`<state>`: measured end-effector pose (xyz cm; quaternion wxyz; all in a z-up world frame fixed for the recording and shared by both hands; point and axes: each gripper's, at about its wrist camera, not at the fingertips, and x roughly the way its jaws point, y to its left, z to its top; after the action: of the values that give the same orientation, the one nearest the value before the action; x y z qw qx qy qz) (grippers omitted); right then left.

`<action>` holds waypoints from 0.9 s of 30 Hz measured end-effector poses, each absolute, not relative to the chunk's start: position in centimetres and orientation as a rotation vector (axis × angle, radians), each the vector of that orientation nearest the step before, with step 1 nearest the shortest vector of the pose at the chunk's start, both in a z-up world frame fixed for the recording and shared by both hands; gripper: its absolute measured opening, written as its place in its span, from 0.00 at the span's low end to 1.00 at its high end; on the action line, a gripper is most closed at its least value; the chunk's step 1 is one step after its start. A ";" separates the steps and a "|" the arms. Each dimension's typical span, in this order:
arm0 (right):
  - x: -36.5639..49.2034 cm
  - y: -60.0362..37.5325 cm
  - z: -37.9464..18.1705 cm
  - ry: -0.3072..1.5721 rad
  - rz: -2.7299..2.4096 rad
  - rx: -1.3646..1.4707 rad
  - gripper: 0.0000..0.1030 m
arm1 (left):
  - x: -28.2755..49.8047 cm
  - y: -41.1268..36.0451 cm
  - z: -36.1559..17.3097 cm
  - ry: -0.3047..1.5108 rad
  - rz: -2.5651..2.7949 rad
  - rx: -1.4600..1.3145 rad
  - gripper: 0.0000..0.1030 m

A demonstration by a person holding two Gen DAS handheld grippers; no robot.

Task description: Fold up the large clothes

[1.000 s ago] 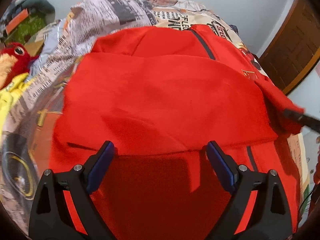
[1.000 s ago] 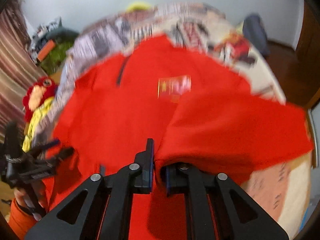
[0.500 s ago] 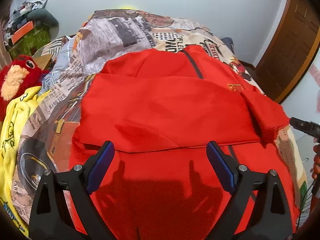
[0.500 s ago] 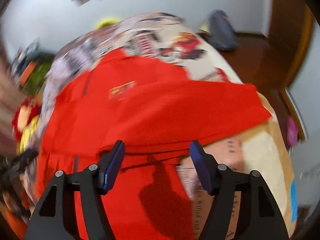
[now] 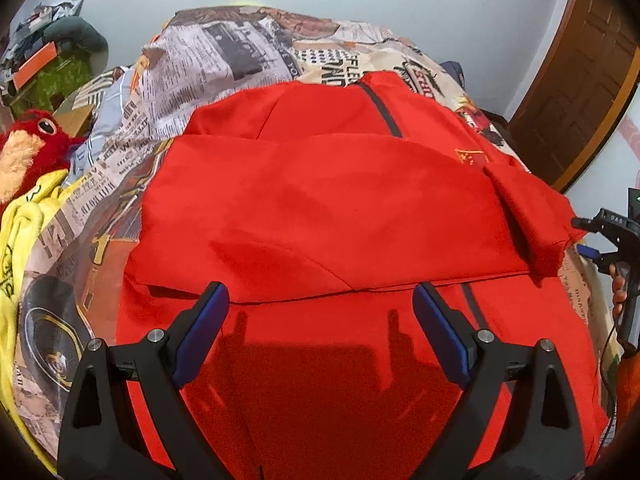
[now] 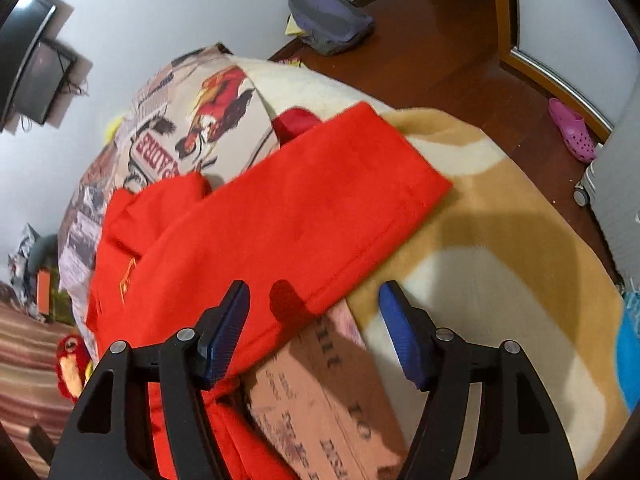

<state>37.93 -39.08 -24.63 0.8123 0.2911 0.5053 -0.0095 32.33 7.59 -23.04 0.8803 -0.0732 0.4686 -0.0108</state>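
Observation:
A large red zip jacket (image 5: pixel 328 216) lies spread on a bed with a newsprint-pattern cover (image 5: pixel 224 60). One sleeve is folded across its chest. My left gripper (image 5: pixel 320 316) is open and empty, just above the jacket's lower half. My right gripper (image 6: pixel 314 322) is open and empty over the jacket's side edge, where a red sleeve (image 6: pixel 304 208) lies out toward the bed's side. The right gripper also shows at the right edge of the left wrist view (image 5: pixel 612 240).
A red plush toy (image 5: pixel 28 148) and a yellow garment (image 5: pixel 20 232) lie at the bed's left. A tan and cream blanket (image 6: pixel 500 248) covers the bed's right. A wooden door (image 5: pixel 576 80), a grey bag (image 6: pixel 328 16) and a pink shoe (image 6: pixel 572 128) are on the floor side.
My right gripper opened, let go of the red sleeve and swung right toward the bed's side. My left gripper stayed open and drew back a little from the jacket.

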 end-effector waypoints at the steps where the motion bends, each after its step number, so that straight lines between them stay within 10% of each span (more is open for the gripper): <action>1: 38.4 -38.9 -24.7 1.068 -0.027 0.619 0.64 | 32.4 7.7 -23.3 0.981 -0.021 -0.156 0.91; 7: 40.4 -38.5 -24.1 1.051 -0.112 0.487 0.59 | 32.1 8.0 -23.7 0.983 -0.016 -0.150 0.91; 12: 41.2 -37.5 -23.5 1.076 -0.107 0.408 0.10 | 31.2 8.5 -22.9 0.962 -0.005 -0.115 0.91; 27: 36.4 -21.0 -6.1 0.806 0.350 0.207 0.06 | 28.5 10.7 -19.4 0.869 -0.002 -0.124 0.91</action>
<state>36.39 -21.05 -6.06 0.8998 0.1002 0.3895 0.1692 28.52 10.68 -19.38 0.9051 -0.0601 0.4208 -0.0007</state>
